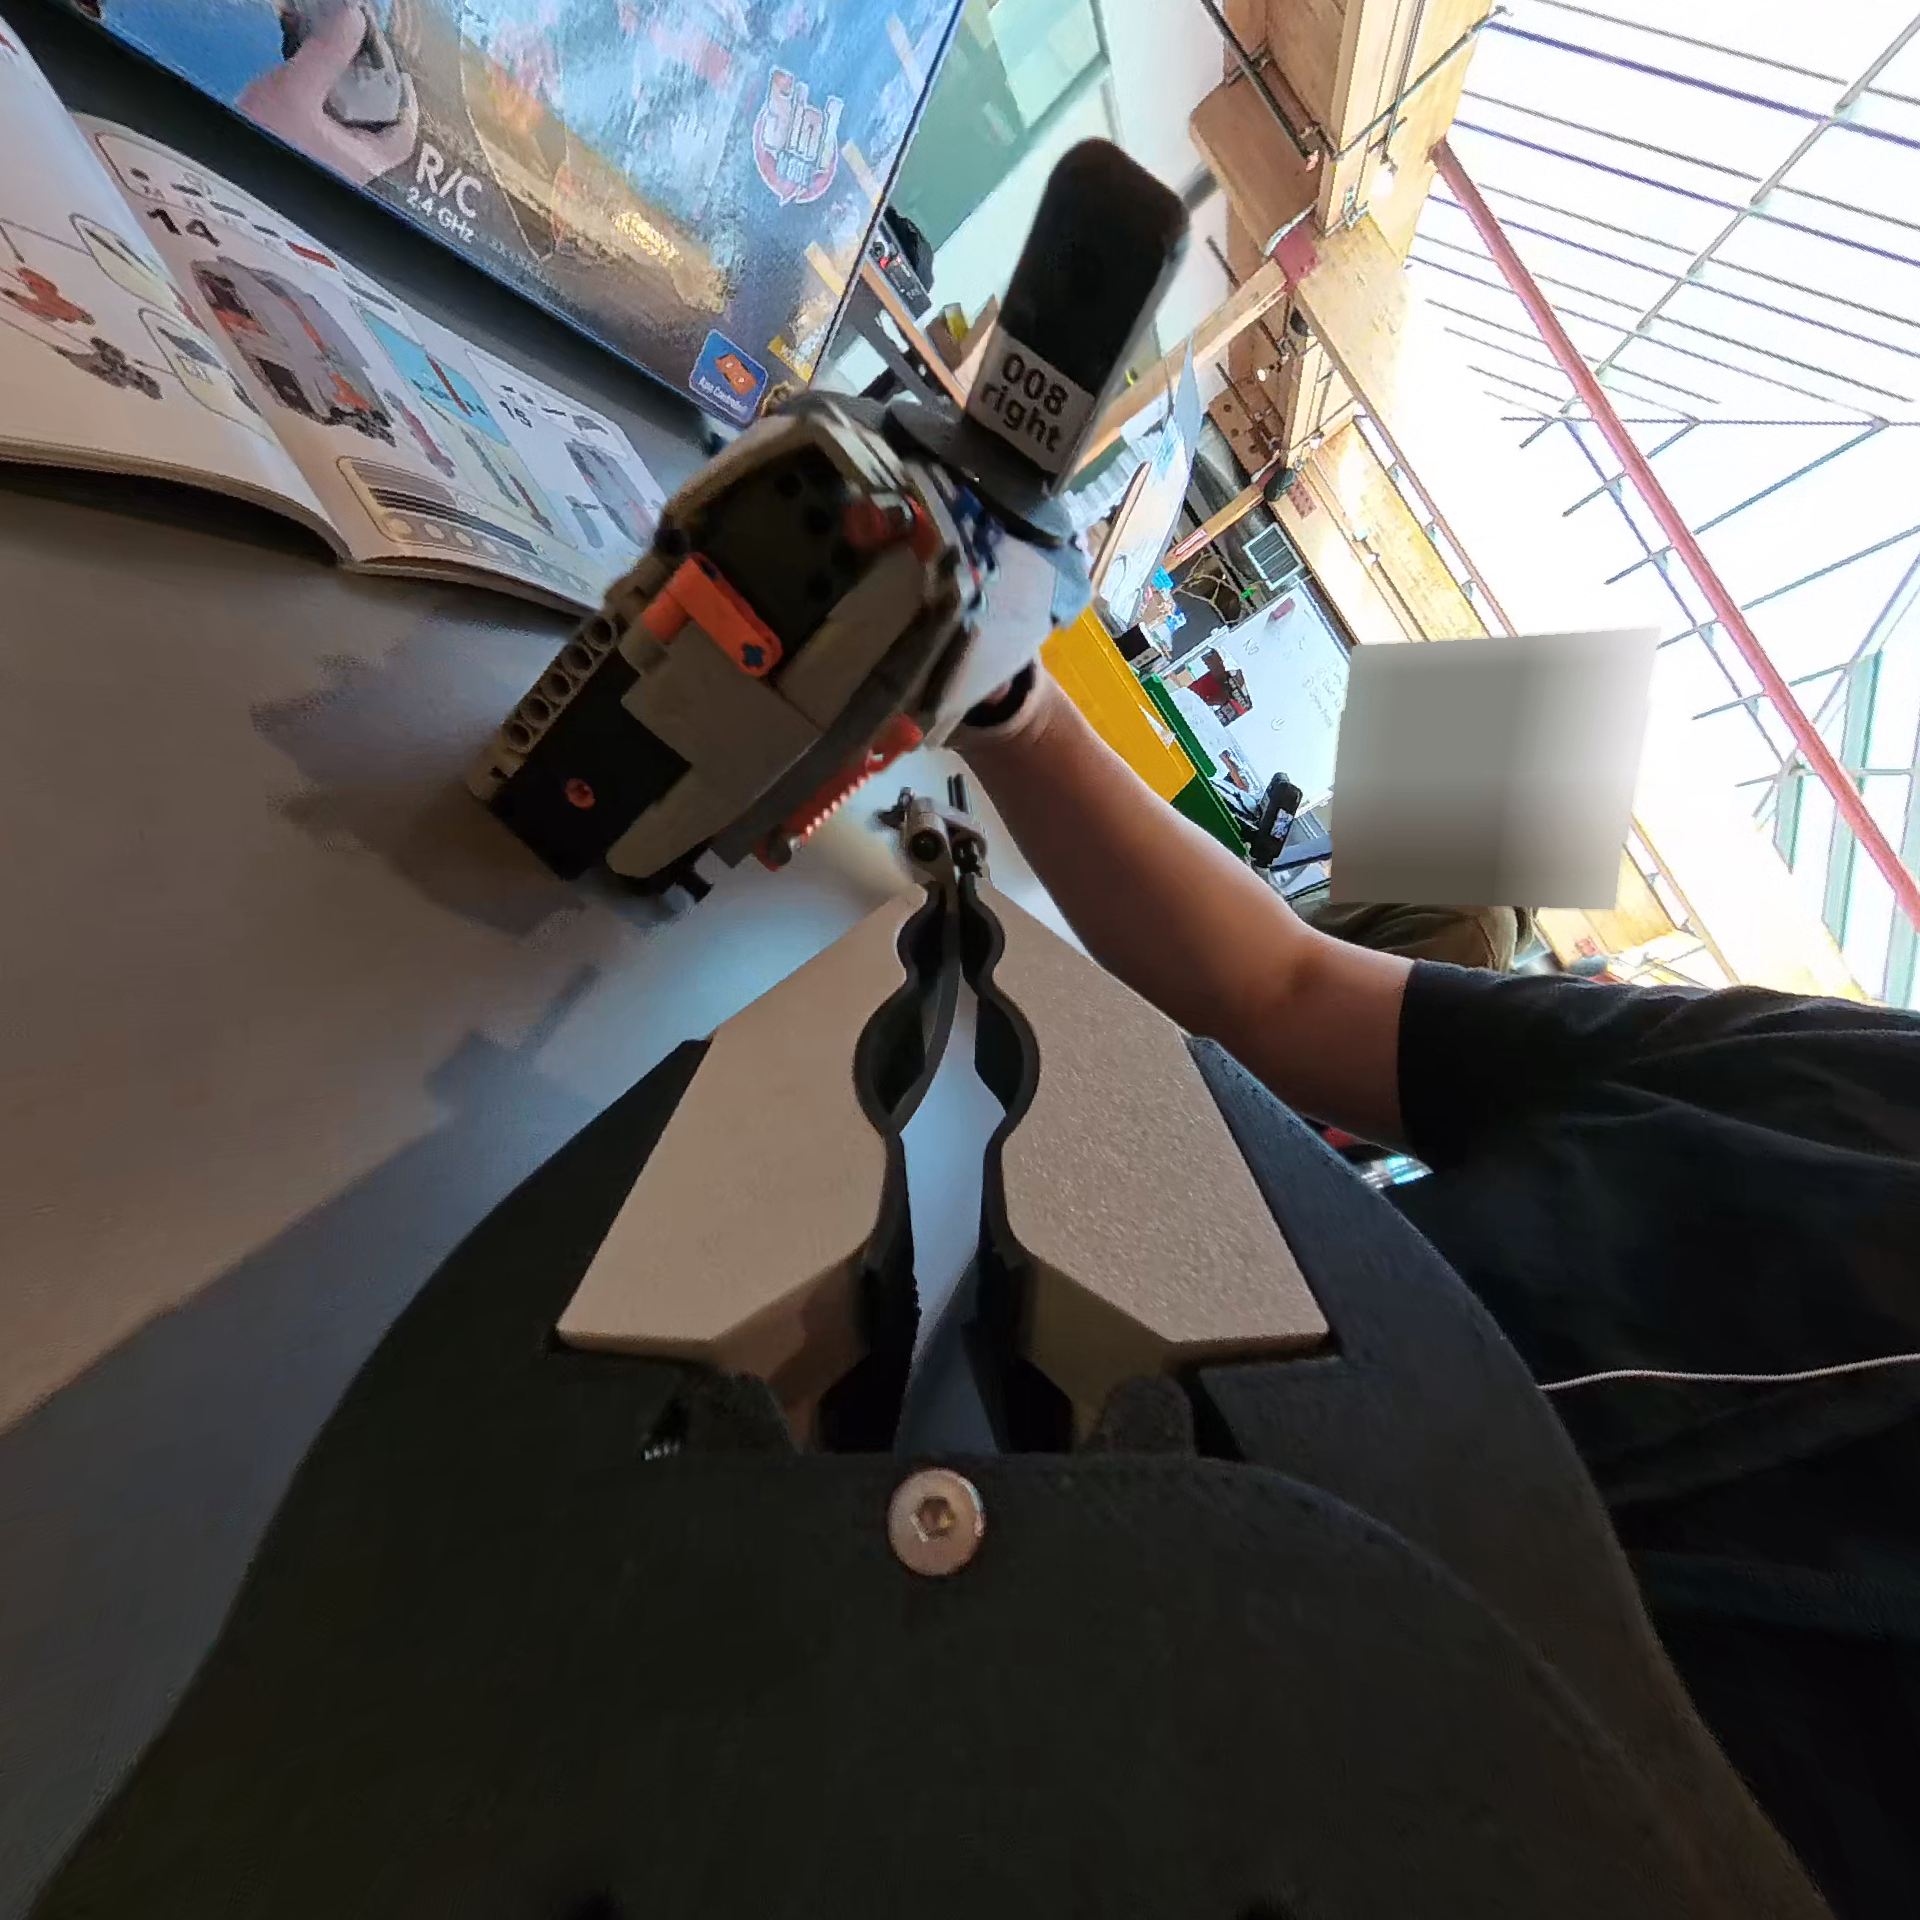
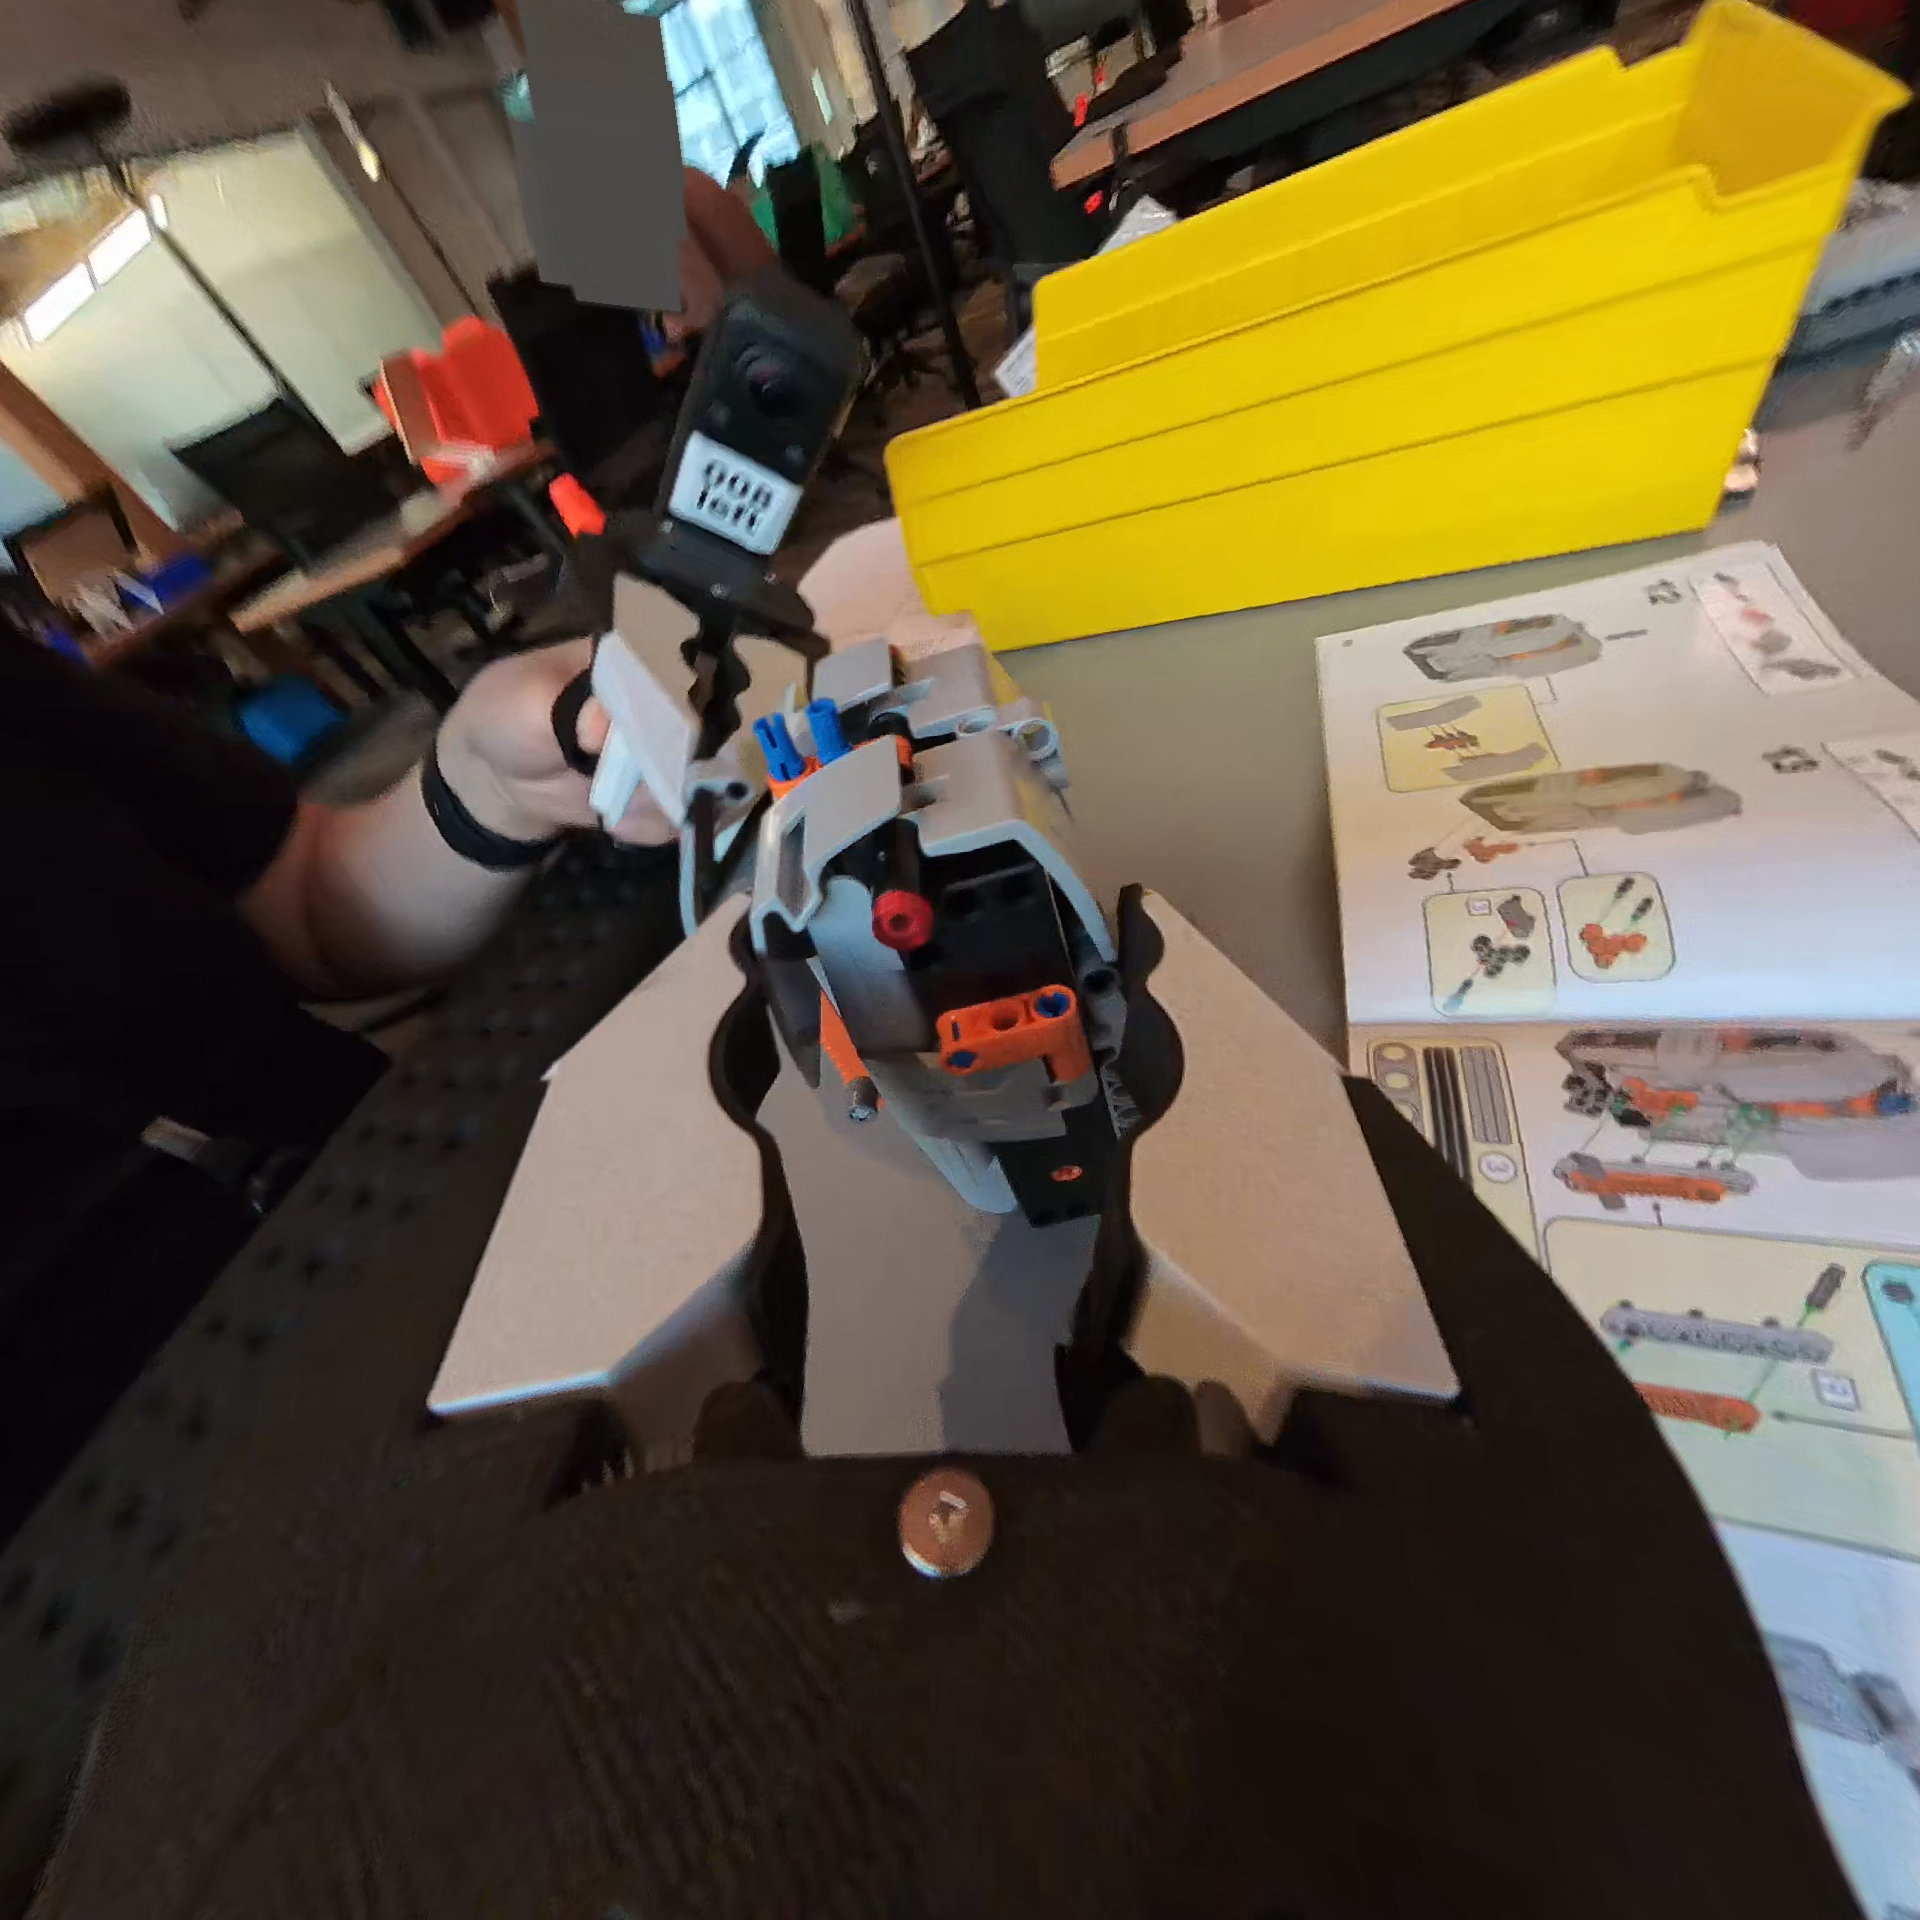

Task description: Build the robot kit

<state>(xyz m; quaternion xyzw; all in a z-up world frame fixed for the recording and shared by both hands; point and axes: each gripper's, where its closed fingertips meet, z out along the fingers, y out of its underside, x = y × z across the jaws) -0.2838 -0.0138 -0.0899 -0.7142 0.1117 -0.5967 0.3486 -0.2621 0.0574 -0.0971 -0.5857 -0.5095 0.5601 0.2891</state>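
The right gripper (image 2: pixel 940 1023) has its fingers (image 2: pixel 1216 1091) clamped on either side of a grey, black and orange building-brick model (image 2: pixel 935 997), a partly built block with blue pins at its far end, a red round stud on its face and an orange connector at the near edge. The model is held up off the grey table (image 2: pixel 1174 748), between the two pale finger plates.

The left gripper (image 1: pixel 951 862) has its fingers (image 1: pixel 914 997) drawn almost together at the tips, pinching a small grey and black pin-like part (image 1: pixel 928 831); the part is too small to name more exactly. It sits just beside the lower end of the brick model (image 1: pixel 717 665) in the left wrist view; whether the two touch cannot be told. In the right wrist view the left gripper (image 2: pixel 717 790) shows just beyond the model's far end, held by a hand (image 2: pixel 520 748) with a dark band at the wrist.

On the table beside the right gripper lies an open white instruction booklet with coloured building diagrams (image 2: pixel 1621 935). Behind it stand long yellow plastic bins (image 2: pixel 1351 416), nested one inside another. The left wrist view also shows a large blue printed cardboard box (image 1: pixel 582 156) standing beyond the booklet (image 1: pixel 312 364).
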